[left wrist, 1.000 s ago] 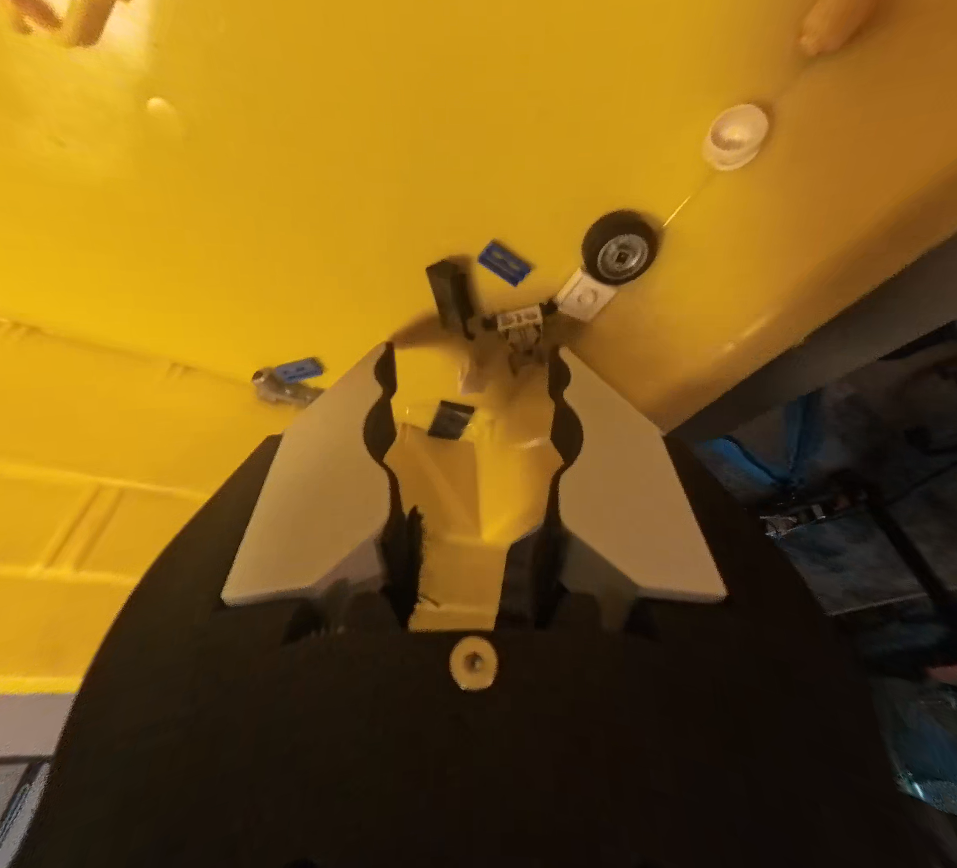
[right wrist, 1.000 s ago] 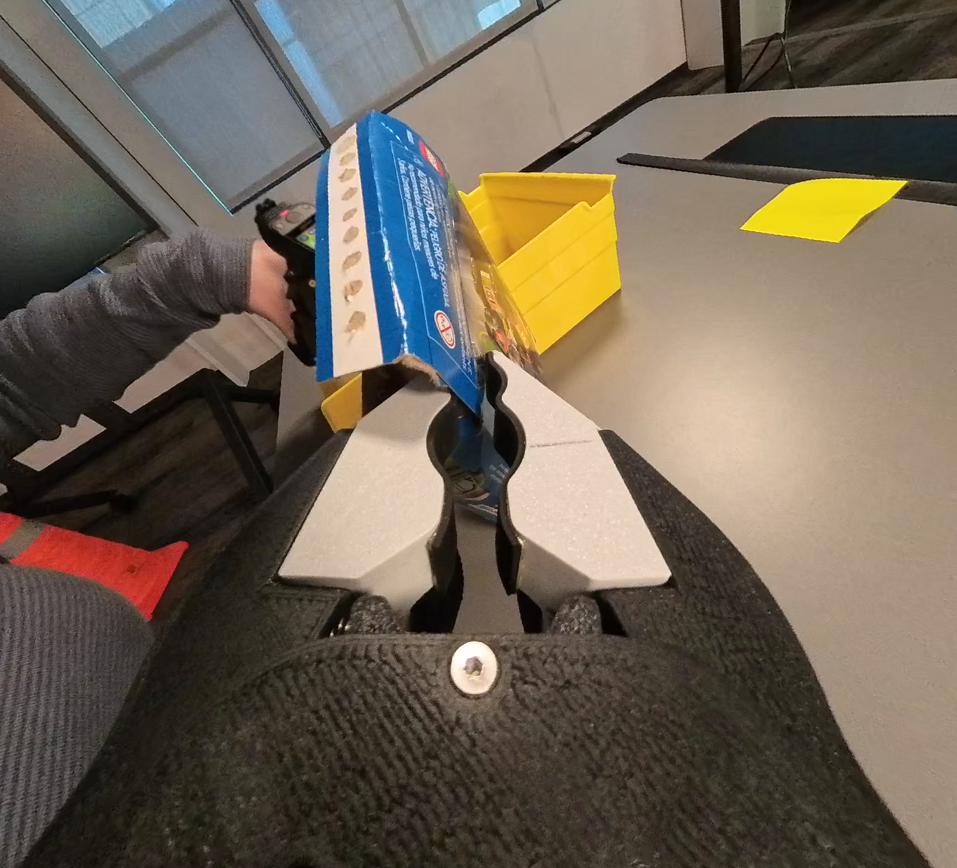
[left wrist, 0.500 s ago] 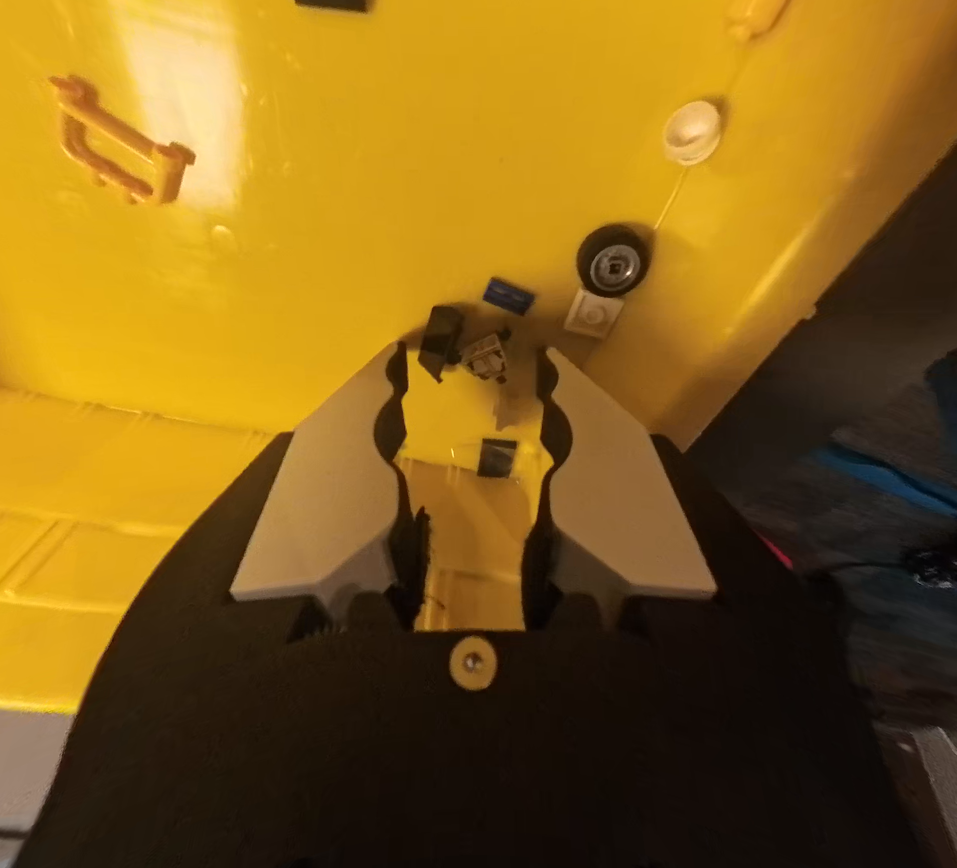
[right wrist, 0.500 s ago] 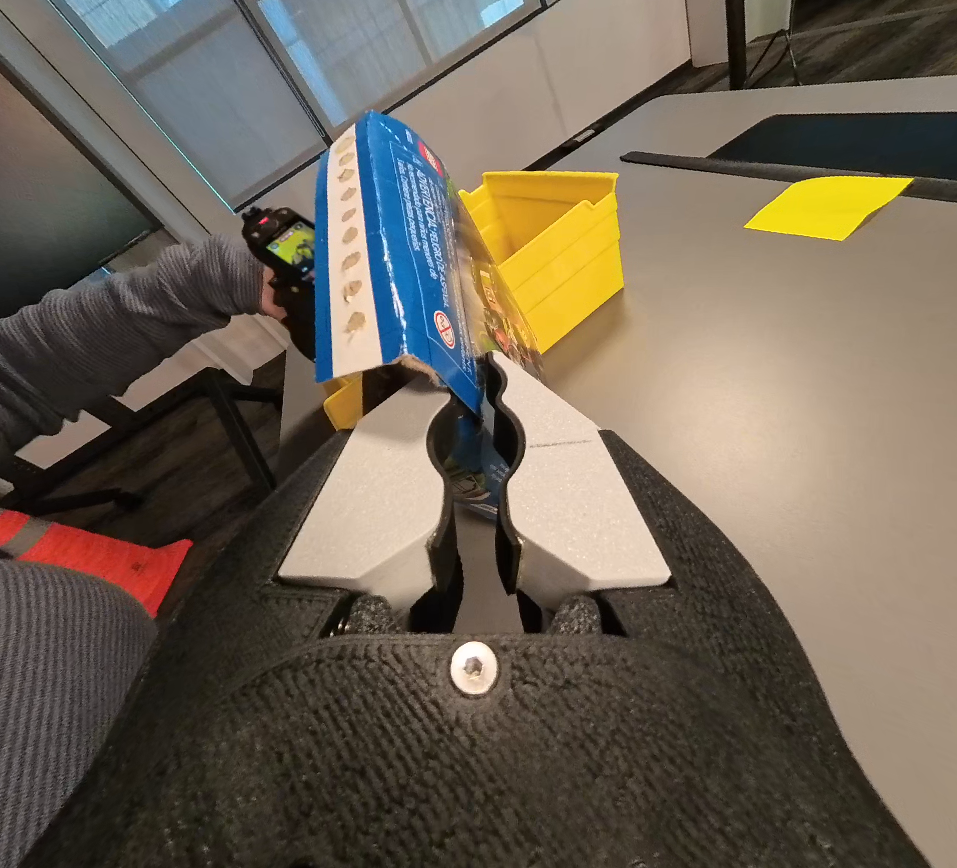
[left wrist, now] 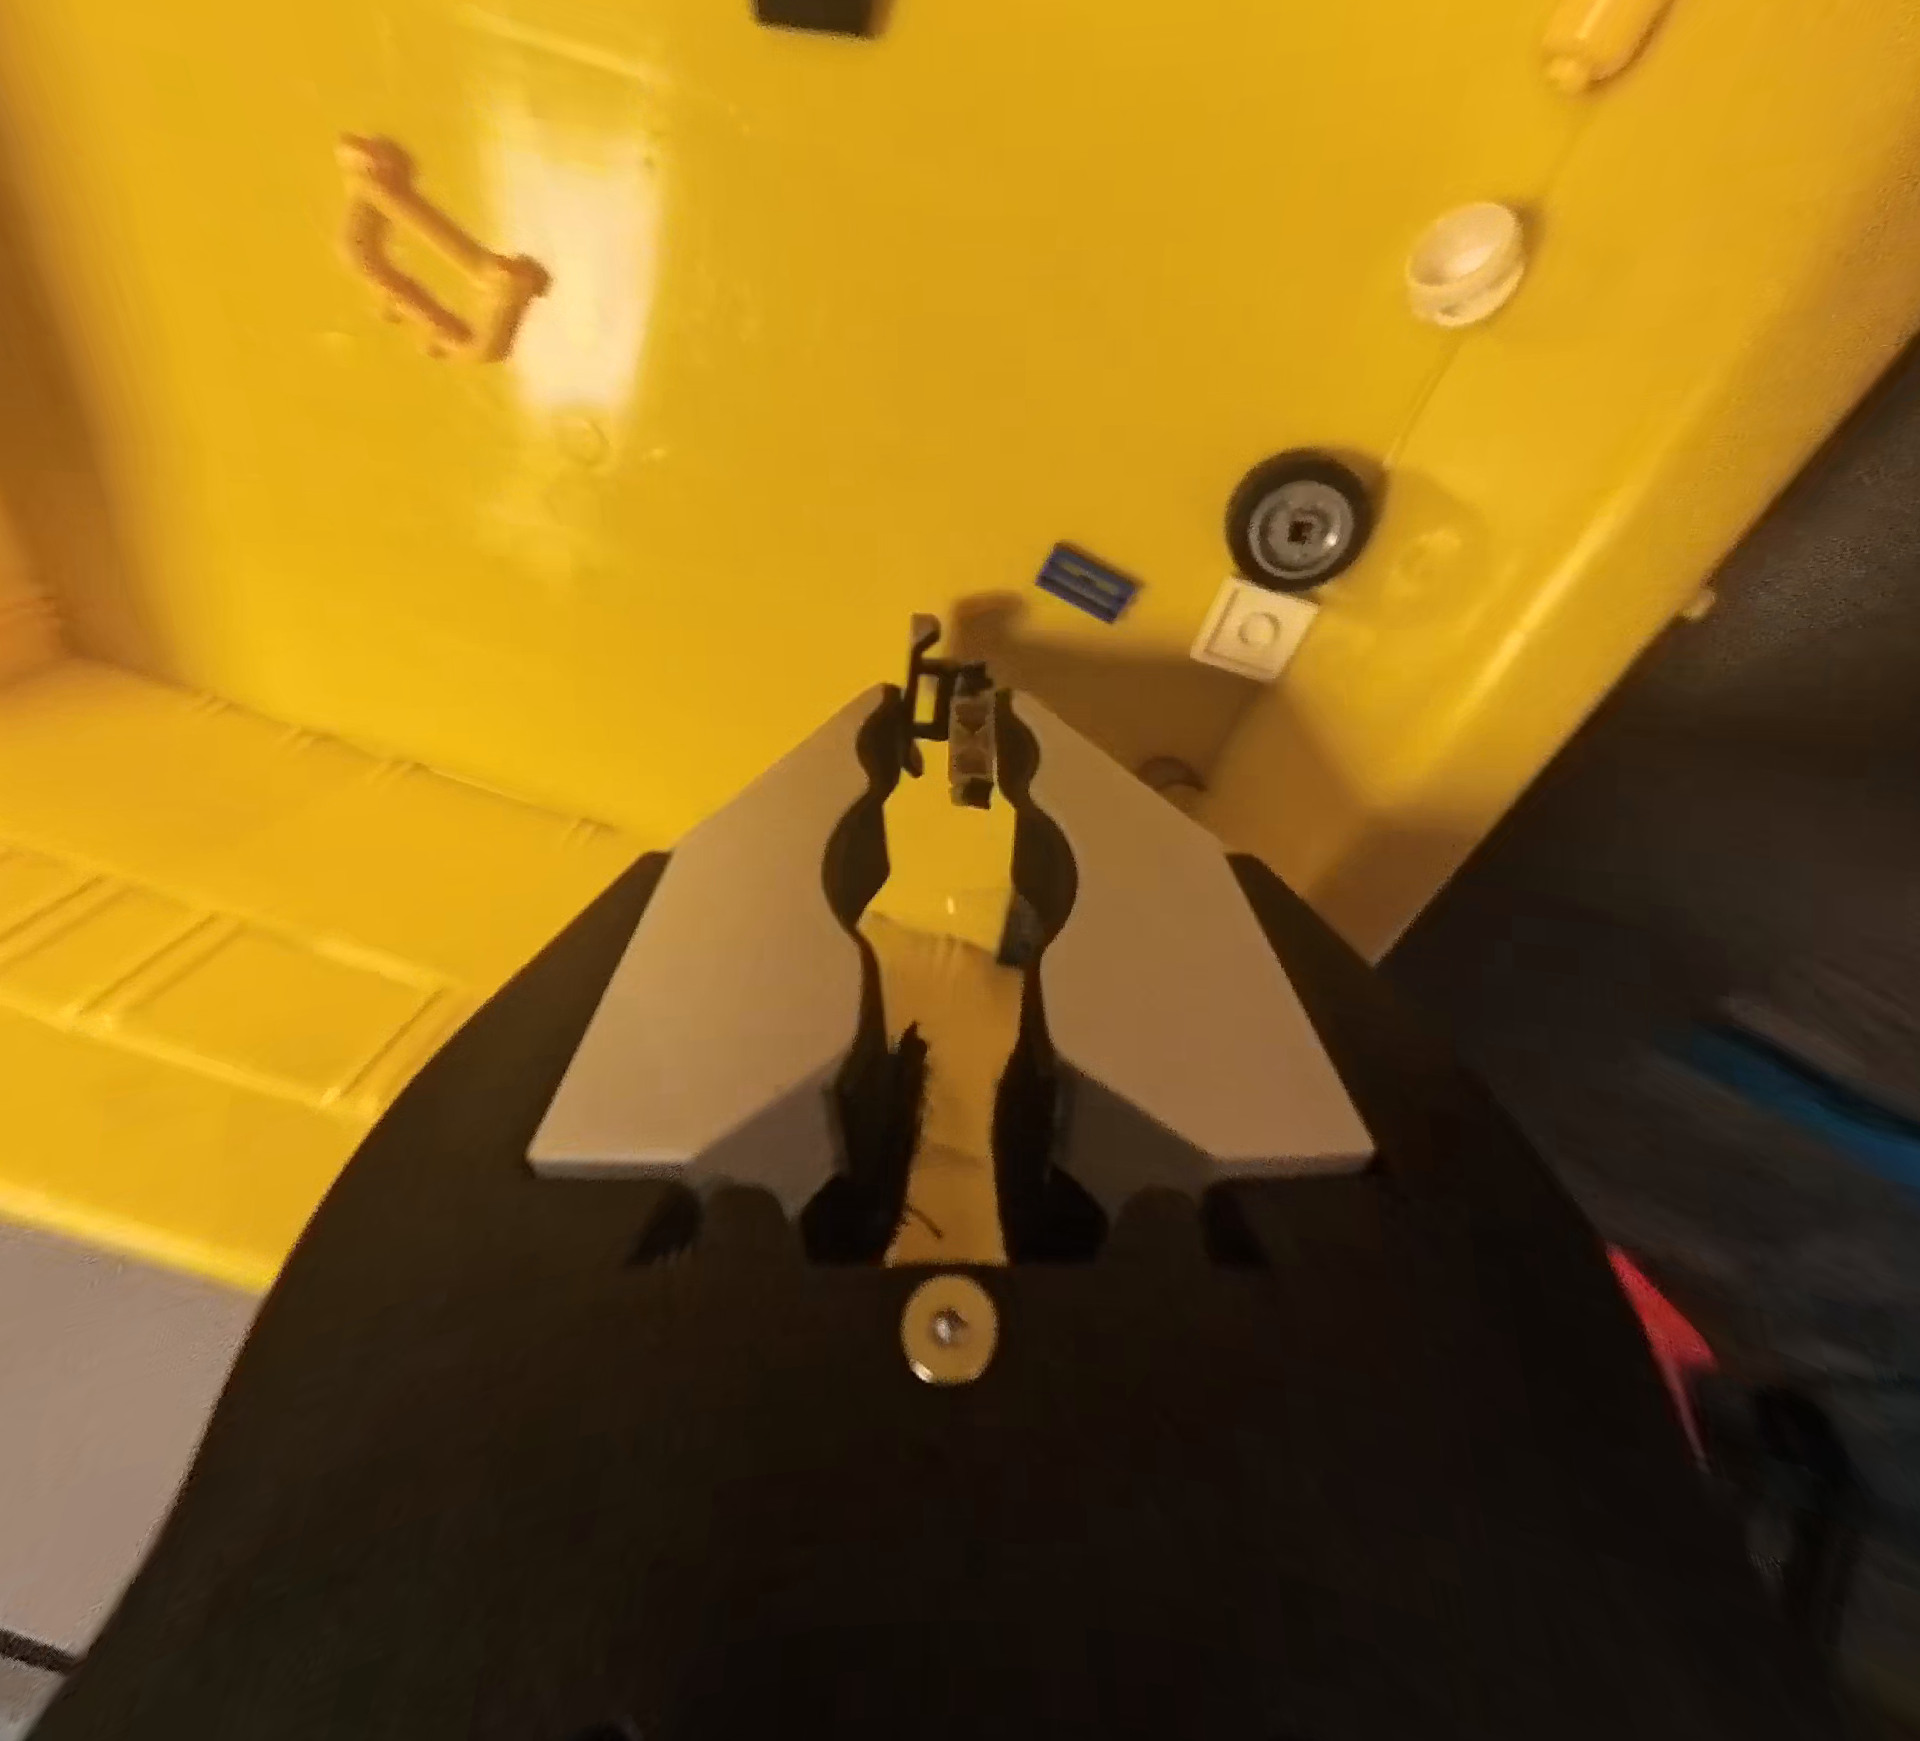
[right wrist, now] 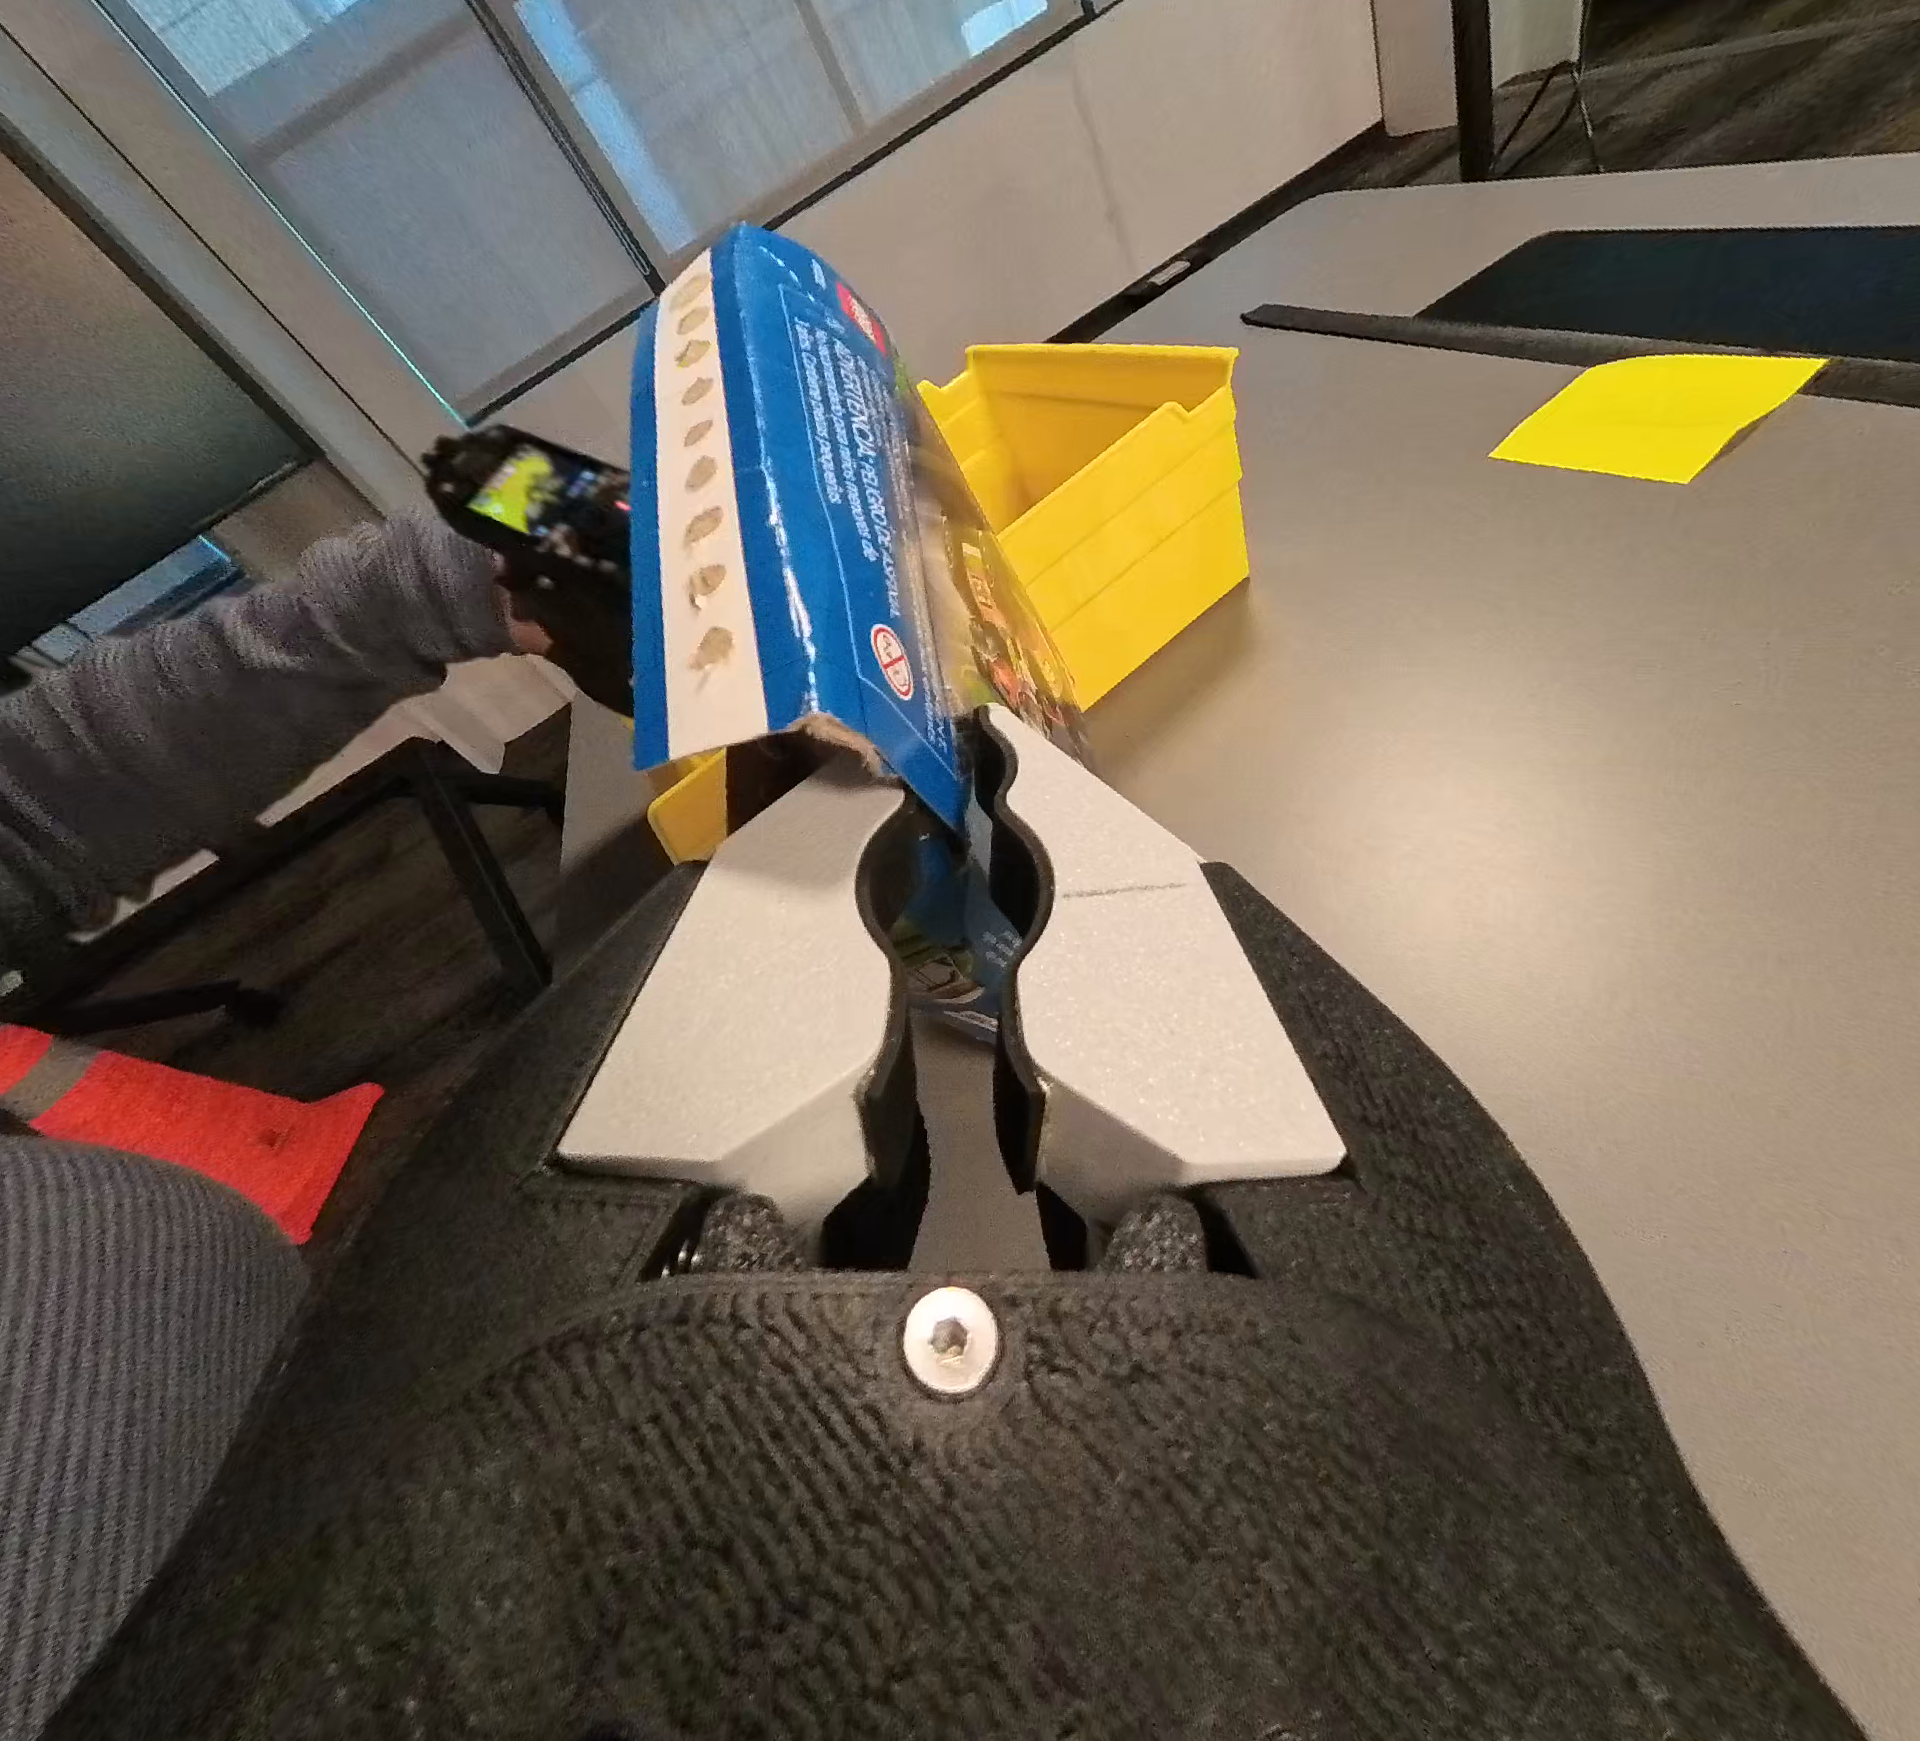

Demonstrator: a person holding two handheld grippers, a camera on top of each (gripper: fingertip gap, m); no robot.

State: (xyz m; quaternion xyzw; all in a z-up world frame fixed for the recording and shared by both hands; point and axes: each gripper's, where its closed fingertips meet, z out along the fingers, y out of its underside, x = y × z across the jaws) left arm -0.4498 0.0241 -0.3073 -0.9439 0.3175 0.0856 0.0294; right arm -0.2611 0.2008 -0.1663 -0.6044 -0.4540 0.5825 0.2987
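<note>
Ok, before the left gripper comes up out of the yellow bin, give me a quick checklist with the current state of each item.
1. Left gripper closed on the small black-and-grey toy piece: ok, piece pinched at the fingertips.
2. Grip depth: not ok, only the very tips hold it.
3. Other bricks clear of the fingers: ok, toy wheel, white tile and blue tile lie apart on the bin floor.
4. Right gripper clamped on the blue cardboard box: ok.
5. Box opening position over the bin: cannot tell.

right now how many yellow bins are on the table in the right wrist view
2. One bin stands open behind the blue box; a second bin peeks out below the box, mostly hidden. More may be hidden.
</note>
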